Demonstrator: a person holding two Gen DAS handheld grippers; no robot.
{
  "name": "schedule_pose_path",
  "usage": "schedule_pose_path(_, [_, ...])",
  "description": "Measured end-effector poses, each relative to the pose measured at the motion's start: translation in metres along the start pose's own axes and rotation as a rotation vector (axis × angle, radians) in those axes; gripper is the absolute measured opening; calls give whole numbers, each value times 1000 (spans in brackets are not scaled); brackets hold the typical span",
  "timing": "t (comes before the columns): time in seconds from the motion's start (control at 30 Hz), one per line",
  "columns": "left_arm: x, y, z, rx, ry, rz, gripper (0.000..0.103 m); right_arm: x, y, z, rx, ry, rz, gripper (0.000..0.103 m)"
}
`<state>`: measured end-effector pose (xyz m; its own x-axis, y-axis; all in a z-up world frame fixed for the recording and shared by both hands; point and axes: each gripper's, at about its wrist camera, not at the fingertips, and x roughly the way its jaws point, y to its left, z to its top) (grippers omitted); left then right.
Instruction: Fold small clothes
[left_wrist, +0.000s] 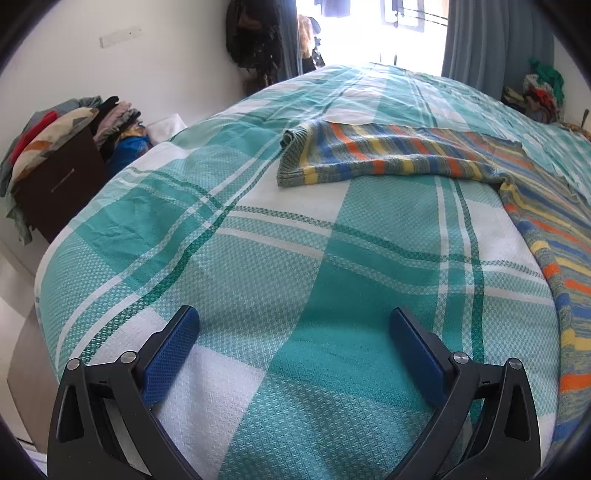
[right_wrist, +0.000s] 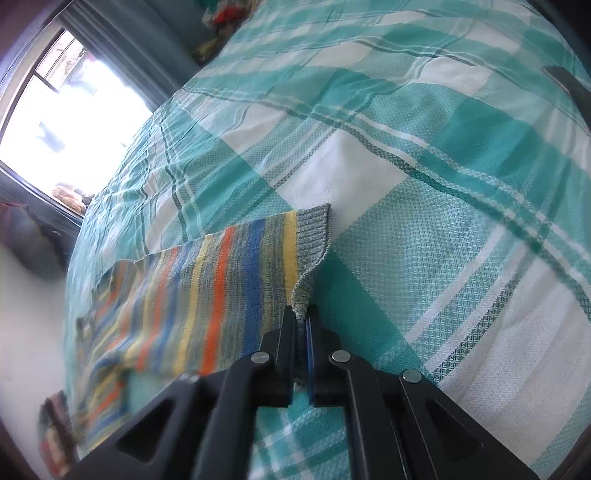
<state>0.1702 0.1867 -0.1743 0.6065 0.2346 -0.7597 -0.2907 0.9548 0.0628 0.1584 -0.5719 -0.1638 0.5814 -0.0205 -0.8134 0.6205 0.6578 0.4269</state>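
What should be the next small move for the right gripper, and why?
Probably carry the pinched cuff across toward the garment's body. The right gripper is shut on the ribbed cuff of the striped sweater, and this sleeve lies stretched out on the checked bedspread. The left gripper is open above bare bedspread, holding nothing, so it cannot help yet.

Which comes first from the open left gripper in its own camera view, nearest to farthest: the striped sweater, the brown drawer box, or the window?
From the left gripper:
1. Striped sweater, ahead and right on the bed.
2. Brown drawer box, off the bed's left side.
3. Window, beyond the bed's far end.
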Motion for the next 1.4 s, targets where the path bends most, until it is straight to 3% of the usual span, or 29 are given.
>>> schedule_pose_path(0.07, [0, 0, -1, -1, 0, 1, 102, -3, -2, 3, -11, -9, -42, 6])
schedule_pose_path(0.13, [0, 0, -1, -1, -1, 1, 102, -12, -1, 8, -50, -38, -147, 23])
schedule_pose_path(0.2, [-1, 0, -1, 0, -4, 2, 102, -22, 11, 9, -112, -54, -155, 25])
schedule_pose_path(0.27, [-1, 0, -1, 0, -7, 4, 102, -31, 38, -3, -206, -28, -47, 24])
schedule_pose_path(0.3, [-1, 0, -1, 0, -8, 4, 102, -35, 55, -14, -250, 2, 52, 24])
schedule_pose_path(0.4, [-1, 0, -2, 0, -7, 4, 102, -23, 107, -60, -327, 189, 344, 24])
schedule_pose_path(0.5, [-1, 1, -2, 0, -7, 0, 102, 3, 143, -91, -337, 251, 418, 24])
schedule_pose_path(0.6, [-2, 1, -2, 2, -8, -5, 102, 41, 153, -98, -225, 287, 438, 24])
schedule_pose_path(0.63, [-3, 1, -3, 4, -9, -6, 102, 52, 153, -101, -186, 309, 459, 19])
schedule_pose_path(0.67, [-3, 1, -3, 6, -12, -8, 102, 59, 154, -105, -183, 334, 471, 4])
schedule_pose_path(0.73, [-5, 2, -5, 12, -19, -14, 102, 57, 156, -112, -246, 327, 375, 4])
schedule_pose_path(0.83, [-5, 1, -6, 20, -33, -18, 102, 44, 145, -118, -236, 307, 319, 3])
schedule_pose_path(0.93, [-6, 0, -5, 21, -25, -16, 102, 45, 150, -119, -270, 303, 306, 6])
schedule_pose_path(1.0, [-11, 1, -1, 20, 1, -20, 102, 43, 152, -116, -266, 304, 310, 15])
schedule_pose_path(1.07, [-23, 3, 1, 10, 47, -71, 101, 30, 153, -118, -305, 270, 284, 25])
schedule_pose_path(1.13, [-43, 1, -2, 6, 62, -186, 101, 6, 156, -123, -404, 208, 233, 25])
schedule_pose_path(1.2, [-70, -11, -5, 35, 28, -276, 101, -23, 160, -135, -524, 160, 209, 25])
schedule_pose_path(1.3, [-105, -47, -6, 148, -21, -404, 101, -63, 170, -165, -678, 160, 274, 25])
schedule_pose_path(1.4, [-129, -94, -12, 295, -33, -518, 101, -85, 183, -209, -800, 231, 362, 25])
